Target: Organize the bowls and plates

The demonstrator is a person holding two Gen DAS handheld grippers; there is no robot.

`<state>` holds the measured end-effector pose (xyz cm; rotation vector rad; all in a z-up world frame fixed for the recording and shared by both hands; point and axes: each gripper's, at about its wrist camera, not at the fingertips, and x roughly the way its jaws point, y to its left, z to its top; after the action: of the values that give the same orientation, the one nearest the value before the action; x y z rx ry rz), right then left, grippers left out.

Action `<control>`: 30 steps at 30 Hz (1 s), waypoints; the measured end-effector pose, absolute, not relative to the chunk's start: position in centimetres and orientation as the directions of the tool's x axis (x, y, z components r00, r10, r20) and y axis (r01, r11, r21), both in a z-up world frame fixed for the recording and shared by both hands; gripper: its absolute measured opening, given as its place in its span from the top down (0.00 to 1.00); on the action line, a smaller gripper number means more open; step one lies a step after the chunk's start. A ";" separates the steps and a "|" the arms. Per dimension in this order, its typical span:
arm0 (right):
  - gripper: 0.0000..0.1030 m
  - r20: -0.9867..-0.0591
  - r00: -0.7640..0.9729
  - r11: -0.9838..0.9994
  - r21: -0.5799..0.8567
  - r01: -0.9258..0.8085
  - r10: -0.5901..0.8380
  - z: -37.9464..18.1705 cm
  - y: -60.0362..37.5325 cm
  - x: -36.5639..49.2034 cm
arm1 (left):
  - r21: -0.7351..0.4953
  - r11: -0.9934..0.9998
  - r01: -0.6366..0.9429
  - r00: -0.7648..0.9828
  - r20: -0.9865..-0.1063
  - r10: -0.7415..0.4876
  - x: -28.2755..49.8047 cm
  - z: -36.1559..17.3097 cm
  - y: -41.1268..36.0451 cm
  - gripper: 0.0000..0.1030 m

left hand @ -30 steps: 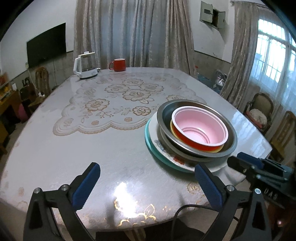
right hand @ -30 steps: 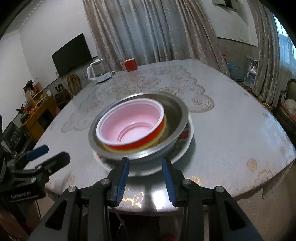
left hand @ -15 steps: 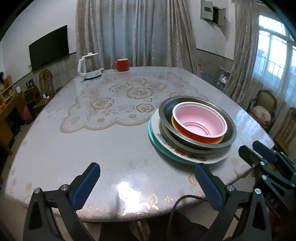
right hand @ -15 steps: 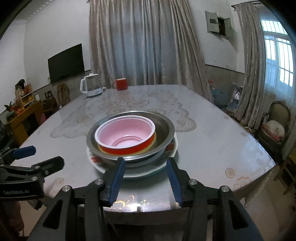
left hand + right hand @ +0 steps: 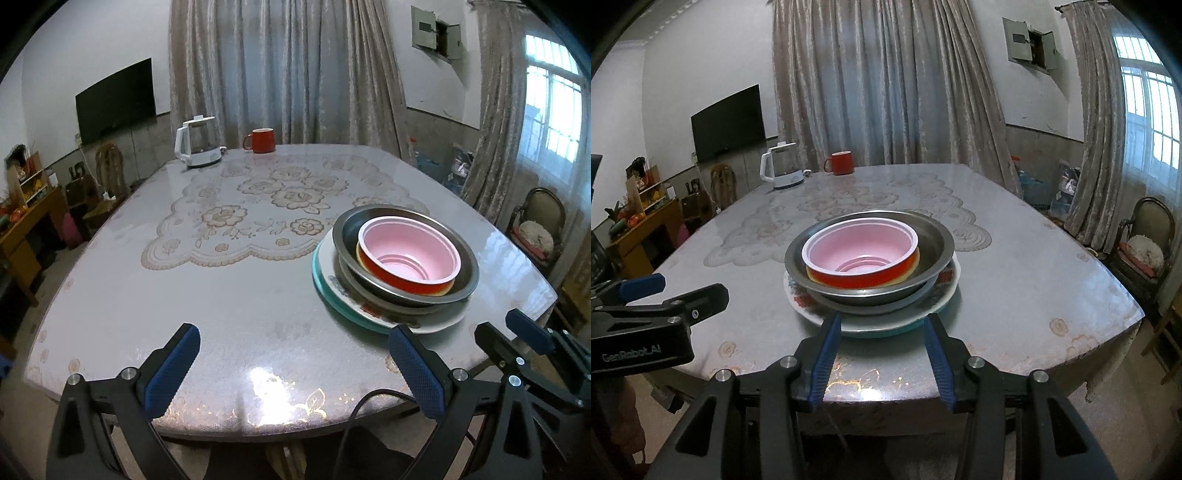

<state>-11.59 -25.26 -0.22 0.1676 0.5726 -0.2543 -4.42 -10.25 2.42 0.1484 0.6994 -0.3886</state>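
Fingers [image 5: 173,369] of left gripper [image 5: 295,373] wide, empty; right gripper [image 5: 882,356] part-open, empty; stacked bowls [image 5: 864,254] on plates [image 5: 942,299].

I see beige curtains [image 5: 284,70] on the far wall, a dark television [image 5: 114,99] left, a bright window [image 5: 554,122] right, and an armchair [image 5: 539,225] below it.

- Glossy table [image 5: 207,317] under a floral lace-patterned cover [image 5: 258,206].
- Far edge: white electric kettle [image 5: 197,142], red mug [image 5: 260,140] just beside.
- Near right corner: teal-rimmed plate [image 5: 325,291] flat on the table, carrying stacked dishes.
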 end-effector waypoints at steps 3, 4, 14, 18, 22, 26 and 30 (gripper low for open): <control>0.55 -0.553 0.812 0.956 0.089 0.280 -0.186 -0.3 -25.3 -11.6 | 0.010 0.919 0.395 0.695 -0.658 -0.292 -4.4 2.3 -10.4 0.00; 0.55 -0.553 0.813 0.956 0.089 0.279 -0.185 -0.3 -25.2 -11.7 | 0.010 0.918 0.396 0.693 -0.660 -0.291 -4.3 2.2 -10.5 0.00; 0.55 -0.561 0.810 0.958 0.094 0.272 -0.174 -0.4 -25.3 -11.6 | 0.017 0.916 0.402 0.694 -0.659 -0.292 -4.6 2.2 -10.7 0.00; 0.55 -0.563 0.808 0.957 0.095 0.273 -0.174 -0.4 -25.3 -11.5 | 0.018 0.915 0.403 0.694 -0.659 -0.292 -4.6 2.1 -10.7 0.00; 0.55 -0.568 0.805 0.958 0.095 0.271 -0.172 -0.5 -25.2 -11.3 | 0.018 0.916 0.401 0.693 -0.660 -0.291 -4.6 2.1 -10.7 0.00; 0.54 -0.570 0.804 0.959 0.094 0.269 -0.170 -0.5 -25.2 -11.3 | 0.015 0.915 0.402 0.689 -0.664 -0.292 -4.5 2.1 -10.7 0.00; 0.55 -0.574 0.802 0.959 0.094 0.269 -0.168 -0.5 -25.2 -11.2 | 0.012 0.916 0.402 0.686 -0.666 -0.293 -4.4 2.0 -10.6 0.00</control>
<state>-11.25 -25.19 -0.54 0.1744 0.5967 -0.2355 -4.38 -10.61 2.04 0.1616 0.7154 -0.3905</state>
